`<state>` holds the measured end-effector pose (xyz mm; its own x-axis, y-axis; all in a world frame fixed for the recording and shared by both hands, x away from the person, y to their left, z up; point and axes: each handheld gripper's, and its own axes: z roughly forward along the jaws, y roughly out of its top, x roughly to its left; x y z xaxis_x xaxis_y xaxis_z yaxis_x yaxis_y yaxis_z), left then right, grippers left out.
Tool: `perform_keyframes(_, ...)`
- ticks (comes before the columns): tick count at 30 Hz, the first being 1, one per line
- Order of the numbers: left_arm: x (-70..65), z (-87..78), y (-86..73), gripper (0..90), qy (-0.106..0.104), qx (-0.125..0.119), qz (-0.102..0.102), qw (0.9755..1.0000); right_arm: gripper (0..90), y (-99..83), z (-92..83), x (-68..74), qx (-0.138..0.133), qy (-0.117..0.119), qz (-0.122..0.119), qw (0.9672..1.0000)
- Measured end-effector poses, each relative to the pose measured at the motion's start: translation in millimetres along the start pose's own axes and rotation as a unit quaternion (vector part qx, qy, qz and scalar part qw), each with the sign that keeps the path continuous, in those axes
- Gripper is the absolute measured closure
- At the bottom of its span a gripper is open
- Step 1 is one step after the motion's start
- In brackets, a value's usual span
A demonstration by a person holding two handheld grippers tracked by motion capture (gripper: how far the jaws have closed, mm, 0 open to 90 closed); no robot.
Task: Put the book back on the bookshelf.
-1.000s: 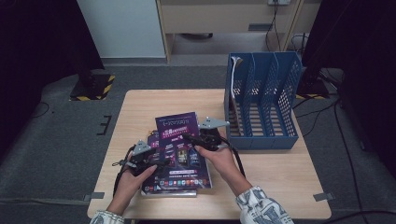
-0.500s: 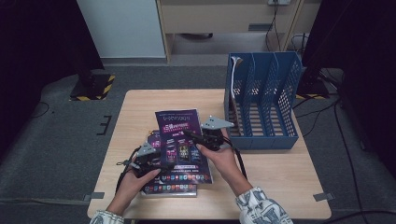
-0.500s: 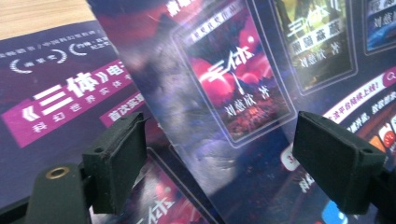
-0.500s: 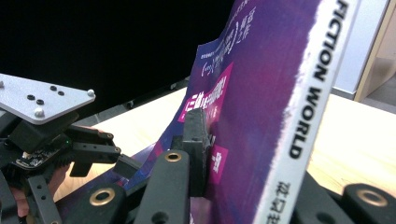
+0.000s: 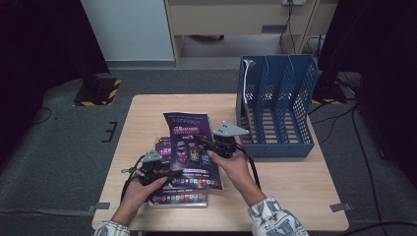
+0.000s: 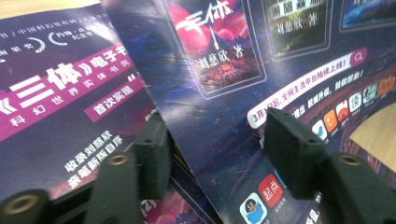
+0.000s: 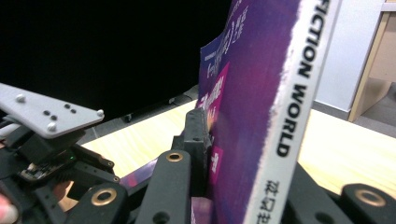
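Keep your right gripper (image 5: 210,146) clenched on the raised magazine (image 5: 193,147) over the stack (image 5: 179,195), and finish closing your left gripper (image 5: 169,173), jaws just narrowing around its lower edge, before carrying it to the rack (image 5: 275,105).

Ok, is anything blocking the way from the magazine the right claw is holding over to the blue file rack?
Nothing visible does. The right claw grips the top magazine, lifted off the stack, and the table between it and the blue file rack is bare. Papers sit only in its far left slot.
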<state>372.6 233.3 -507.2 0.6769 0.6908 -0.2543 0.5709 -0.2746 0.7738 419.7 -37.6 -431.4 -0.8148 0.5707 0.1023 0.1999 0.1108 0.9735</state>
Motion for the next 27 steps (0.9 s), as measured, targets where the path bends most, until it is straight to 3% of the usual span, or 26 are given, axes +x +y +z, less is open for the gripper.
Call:
perform_keyframes(9, 0.0, -5.0, 1.7, 62.0, 0.003, -0.009, -0.006, 0.9999, 79.5, -1.0, -0.6, -5.5, 0.002, 0.01, 0.016, 0.9998)
perform_keyframes(22, -3.0, -9.7, 7.7, 68.4, 0.011, -0.007, -0.001, 0.9999, 79.3, 1.4, -4.7, -5.3, -0.002, 0.014, 0.013, 0.9998)
perform_keyframes(27, -4.7, -11.8, 8.8, 69.0, 0.023, -0.011, 0.011, 0.9996, 79.6, 2.9, -4.8, -8.1, 0.001, 0.012, 0.016, 0.9998)
